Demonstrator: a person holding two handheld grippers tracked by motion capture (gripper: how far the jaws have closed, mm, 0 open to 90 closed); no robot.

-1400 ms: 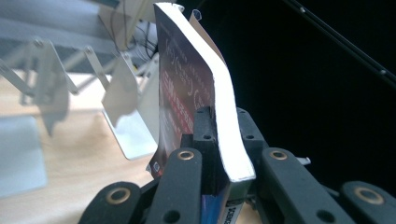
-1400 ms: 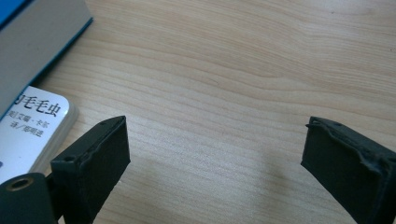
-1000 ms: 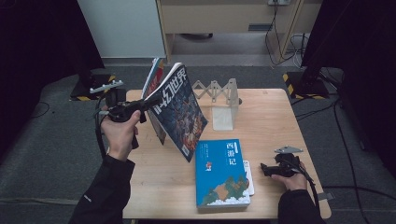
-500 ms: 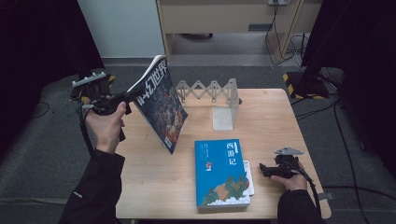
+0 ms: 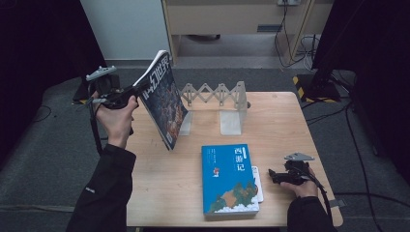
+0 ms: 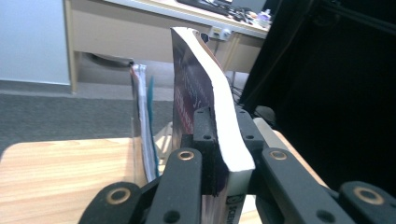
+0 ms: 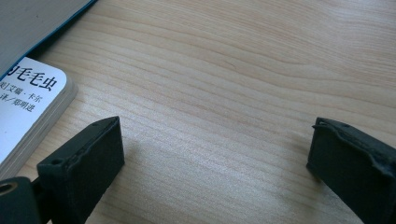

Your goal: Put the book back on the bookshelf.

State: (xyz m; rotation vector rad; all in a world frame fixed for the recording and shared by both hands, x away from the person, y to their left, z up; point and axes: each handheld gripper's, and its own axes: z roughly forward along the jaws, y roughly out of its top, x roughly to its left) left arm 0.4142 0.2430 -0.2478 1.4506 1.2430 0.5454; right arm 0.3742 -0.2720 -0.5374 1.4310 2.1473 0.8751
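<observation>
1. Bare table (image 5: pixel 164 188) lies open along the near left.
2. The accordion book rack (image 5: pixel 220 104) blocks the far middle.
3. The flat blue book (image 5: pixel 229 176), covering a smaller white book (image 7: pixel 28 109), fills the near centre.
4. Bare wood lies open beside the right gripper (image 7: pixel 215 154).

The left gripper (image 5: pixel 138 89) hangs above the table's (image 5: pixel 159 183) rear left corner, its jaws clamped on the edge of a magazine (image 5: pixel 163 99) that stands tilted off its tip, toward the table's middle. Just beyond the magazine, farther right, an accordion book rack (image 5: pixel 215 94) stands along the far edge. The right gripper (image 5: pixel 271 175) rests low at the near right, jaws spread over bare wood. Just left of its tips lies a small book (image 7: pixel 28 109), and a larger book (image 5: pixel 228 179) lies flat on top of that one.
</observation>
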